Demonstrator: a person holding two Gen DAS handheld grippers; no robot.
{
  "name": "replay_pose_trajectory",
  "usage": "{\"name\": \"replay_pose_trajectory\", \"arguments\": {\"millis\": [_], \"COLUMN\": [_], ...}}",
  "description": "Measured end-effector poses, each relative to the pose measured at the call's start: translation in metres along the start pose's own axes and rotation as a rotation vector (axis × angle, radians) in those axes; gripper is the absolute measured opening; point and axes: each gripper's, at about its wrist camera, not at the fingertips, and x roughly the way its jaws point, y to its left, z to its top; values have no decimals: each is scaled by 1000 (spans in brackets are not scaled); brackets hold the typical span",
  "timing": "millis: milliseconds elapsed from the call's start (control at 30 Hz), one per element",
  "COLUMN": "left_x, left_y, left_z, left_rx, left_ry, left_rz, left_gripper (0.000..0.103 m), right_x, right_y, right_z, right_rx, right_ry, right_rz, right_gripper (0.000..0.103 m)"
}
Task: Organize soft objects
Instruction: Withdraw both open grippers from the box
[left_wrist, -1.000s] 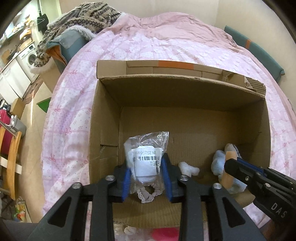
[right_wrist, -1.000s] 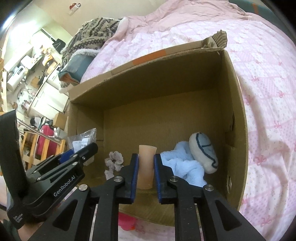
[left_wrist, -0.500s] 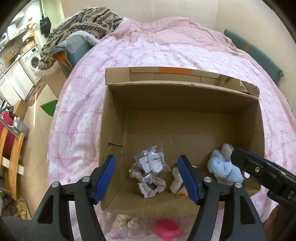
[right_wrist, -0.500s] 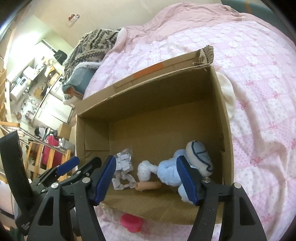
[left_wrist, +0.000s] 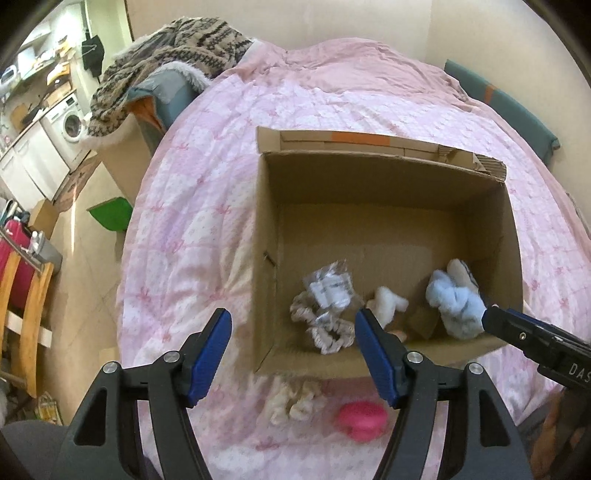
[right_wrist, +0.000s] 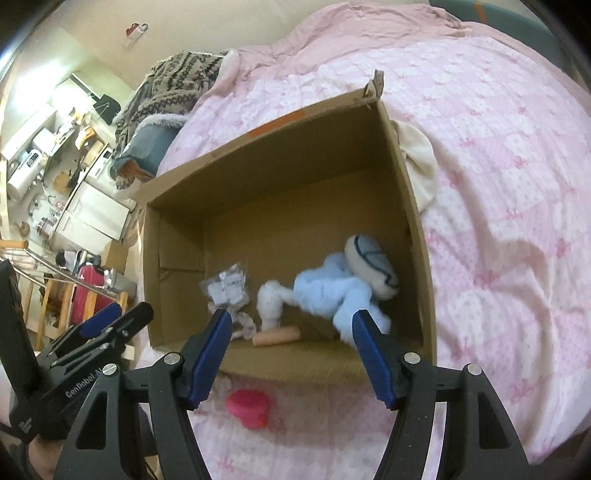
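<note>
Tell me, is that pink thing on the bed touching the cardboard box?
Apart. In the right wrist view, the pink thing lies on the bedspread in front of the cardboard box, with a strip of pink cover showing between them.

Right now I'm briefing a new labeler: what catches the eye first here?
The open cardboard box on the pink quilt dominates, with a light blue plush against its right wall and a plastic packet nearer the left. Both grippers, left and right, gape open before it, above a pink toy lying outside.
</note>
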Motion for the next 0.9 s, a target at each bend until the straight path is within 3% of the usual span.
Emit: {"name": "replay_pose_trajectory", "arguments": {"millis": [300, 533, 900], "left_x": [-12, -7, -18], "left_y": [17, 34, 45], "left_z": [-34, -51, -55], "left_rx": [15, -42, -113], "left_ry": [-4, 21, -10], "left_rz": [-7, -31, -70], "left_gripper": [66, 66, 66], "right_x": [-5, 1, 4], "right_y": [7, -8, -3], "right_z": [-28, -49, -67], "right_rx": [-27, 90, 70], "right_ry": [26, 73, 60], "right_rz": [-38, 7, -49], "right_gripper": [71, 71, 71]}}
